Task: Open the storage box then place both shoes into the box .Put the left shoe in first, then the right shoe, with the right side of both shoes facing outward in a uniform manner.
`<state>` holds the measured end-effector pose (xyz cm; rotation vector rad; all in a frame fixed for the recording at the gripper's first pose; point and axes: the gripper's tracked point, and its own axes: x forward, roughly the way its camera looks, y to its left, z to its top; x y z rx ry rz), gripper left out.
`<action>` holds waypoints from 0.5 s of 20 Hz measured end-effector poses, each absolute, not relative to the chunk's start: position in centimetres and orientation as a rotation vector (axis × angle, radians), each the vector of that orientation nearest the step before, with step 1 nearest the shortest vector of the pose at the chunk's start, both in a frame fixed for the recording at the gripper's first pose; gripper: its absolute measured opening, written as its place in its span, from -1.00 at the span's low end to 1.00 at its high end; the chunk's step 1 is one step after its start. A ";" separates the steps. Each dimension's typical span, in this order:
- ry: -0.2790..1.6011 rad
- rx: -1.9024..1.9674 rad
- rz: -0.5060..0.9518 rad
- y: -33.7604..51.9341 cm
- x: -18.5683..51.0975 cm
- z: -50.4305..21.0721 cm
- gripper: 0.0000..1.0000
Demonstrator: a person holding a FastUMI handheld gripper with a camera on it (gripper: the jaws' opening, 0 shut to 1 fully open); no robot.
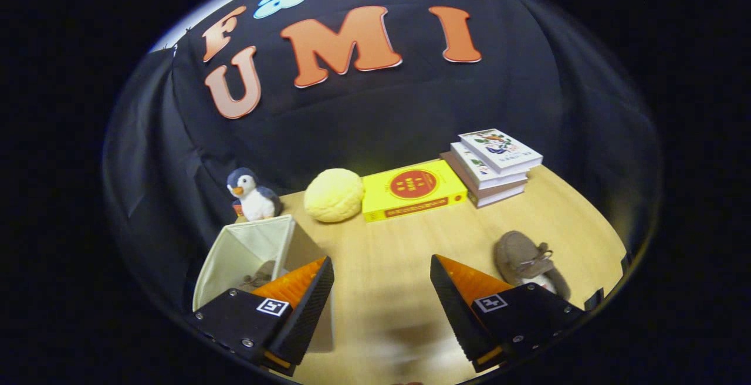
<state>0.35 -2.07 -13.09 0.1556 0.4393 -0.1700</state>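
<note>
My hand-held gripper [381, 291] hangs over the wooden surface [399, 244] with its fingers spread wide and nothing between them. The box [249, 253] stands open just beyond my left finger, a pale fabric bin with thin walls. Inside it I can make out something brownish that looks like a shoe, though the finger hides much of it, so I can't be sure how it lies.

The other shoe [528, 262] sits on the surface just ahead of my right finger, well apart from the box. It is a brown moccasin type with a lace bow on top. I judge it light and soft, likely suede, so the upper would buckle under a pinch but shouldn't slip. The firmest hold is probably across the heel or the collar rim, where the sole stiffens it; the laced toe would squash and let the shoe droop. The box walls look floppy too, so a shoe lowered in carelessly could push one inward.

Further back stand a toy penguin [253, 195], a yellow ball [333, 195] and some books [496, 165].
</note>
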 end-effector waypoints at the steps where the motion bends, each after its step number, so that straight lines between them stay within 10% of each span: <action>1: 0.445 0.157 -0.190 -4.3 -0.2 -13.3 0.97; 10: 0.514 0.156 -0.327 -19.4 -4.8 -17.9 0.97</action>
